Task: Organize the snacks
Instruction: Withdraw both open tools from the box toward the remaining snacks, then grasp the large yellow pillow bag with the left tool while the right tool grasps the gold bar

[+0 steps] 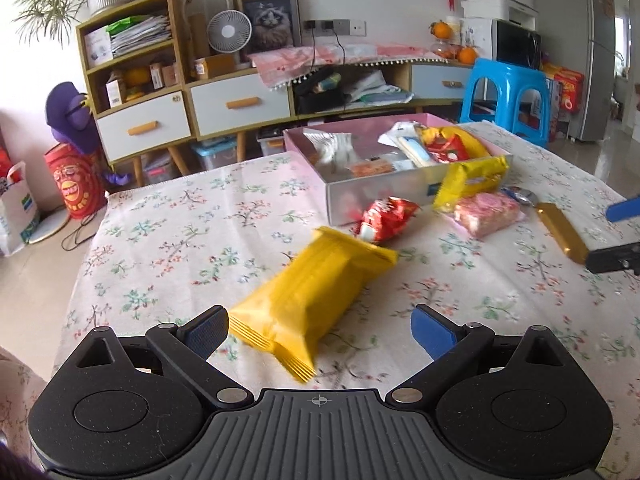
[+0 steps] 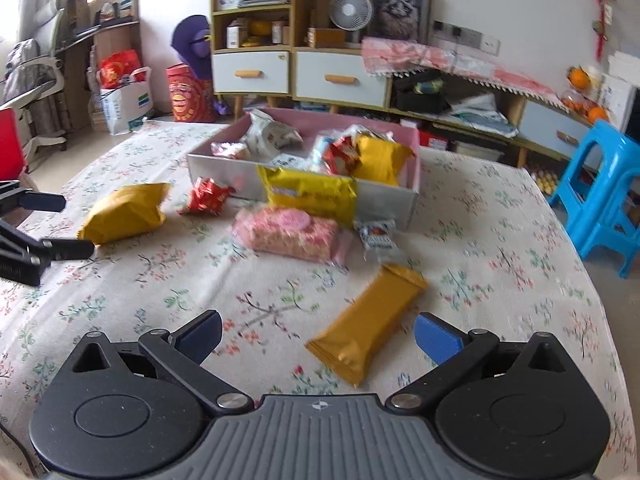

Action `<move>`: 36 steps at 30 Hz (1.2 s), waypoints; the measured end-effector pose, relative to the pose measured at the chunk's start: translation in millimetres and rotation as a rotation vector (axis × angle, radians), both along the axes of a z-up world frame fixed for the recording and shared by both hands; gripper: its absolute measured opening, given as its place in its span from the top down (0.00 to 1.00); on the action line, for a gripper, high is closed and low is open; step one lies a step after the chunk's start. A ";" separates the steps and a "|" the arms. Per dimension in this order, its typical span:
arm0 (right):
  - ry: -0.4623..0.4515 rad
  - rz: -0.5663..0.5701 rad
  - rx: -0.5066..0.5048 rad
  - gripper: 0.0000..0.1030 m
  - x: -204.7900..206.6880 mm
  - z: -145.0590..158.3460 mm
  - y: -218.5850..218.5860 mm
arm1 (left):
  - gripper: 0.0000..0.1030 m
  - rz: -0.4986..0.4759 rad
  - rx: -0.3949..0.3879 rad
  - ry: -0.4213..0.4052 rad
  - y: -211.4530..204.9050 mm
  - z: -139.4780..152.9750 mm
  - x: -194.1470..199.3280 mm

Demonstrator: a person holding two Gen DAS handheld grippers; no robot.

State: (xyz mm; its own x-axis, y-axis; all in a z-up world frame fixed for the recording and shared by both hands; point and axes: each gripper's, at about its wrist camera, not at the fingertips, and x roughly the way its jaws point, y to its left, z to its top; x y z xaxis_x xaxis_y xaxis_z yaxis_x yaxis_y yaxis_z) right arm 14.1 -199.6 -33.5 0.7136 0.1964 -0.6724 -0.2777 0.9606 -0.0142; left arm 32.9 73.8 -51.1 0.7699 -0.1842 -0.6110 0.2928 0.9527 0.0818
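A big yellow snack bag [image 1: 312, 292] lies on the floral tablecloth, its near end between the fingers of my open left gripper [image 1: 320, 332]. In the right wrist view the same bag [image 2: 126, 212] sits by the left gripper [image 2: 78, 225]. A gold bar packet [image 2: 368, 324] lies between the fingers of my open right gripper [image 2: 318, 336], not pinched. The pink-lined box [image 1: 376, 196] holds several snacks. In front of the box [image 2: 396, 200] lie a red packet [image 2: 208, 196], a pink packet [image 2: 288, 232], a small blue-white packet [image 2: 378, 236] and a yellow packet [image 2: 312, 196] that leans on its wall.
The table's far edge runs just behind the box. A blue plastic stool [image 2: 600, 200] stands off the table's right side. Low cabinets [image 1: 236, 104] with drawers line the wall beyond. Bare tablecloth [image 1: 160, 240] spreads left of the yellow bag.
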 end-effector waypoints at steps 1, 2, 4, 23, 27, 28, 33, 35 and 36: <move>0.002 -0.011 0.002 0.08 -0.1 -1.3 -1.2 | 0.04 -0.007 0.002 -0.005 1.2 -0.5 3.7; 0.002 -0.026 0.003 0.08 -0.3 -2.3 -2.1 | 0.04 -0.015 0.005 -0.009 2.3 -0.8 7.1; 0.009 -0.047 0.002 0.08 0.8 -4.1 -3.4 | 0.04 -0.032 -0.002 -0.001 4.8 -1.5 15.7; 0.082 -0.104 0.014 0.09 34.4 -32.5 -6.4 | 0.05 -0.044 -0.131 0.159 19.0 -27.8 62.9; 0.068 -0.090 0.015 0.16 35.0 -31.6 -5.9 | 0.08 -0.065 -0.120 0.150 14.0 -27.2 60.9; 0.064 -0.085 0.018 0.18 34.5 -30.9 -5.8 | 0.10 -0.068 -0.116 0.145 13.2 -26.7 60.5; 0.052 -0.061 0.025 0.41 32.5 -25.9 -3.7 | 0.25 -0.067 -0.105 0.145 9.9 -25.6 59.5; 0.051 -0.051 0.028 0.46 32.2 -24.6 -3.4 | 0.31 -0.063 -0.094 0.145 8.6 -25.8 58.7; 0.052 -0.048 0.029 0.49 32.0 -24.1 -3.0 | 0.35 -0.061 -0.088 0.143 7.8 -25.9 57.8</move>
State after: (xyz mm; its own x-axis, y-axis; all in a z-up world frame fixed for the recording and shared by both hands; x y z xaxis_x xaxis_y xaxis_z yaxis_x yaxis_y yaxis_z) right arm 46.2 -202.6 -57.6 0.6868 0.1826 -0.7035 -0.2310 0.9726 0.0269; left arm 90.7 81.7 -77.0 0.6623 -0.2859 -0.6926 0.3533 0.9343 -0.0478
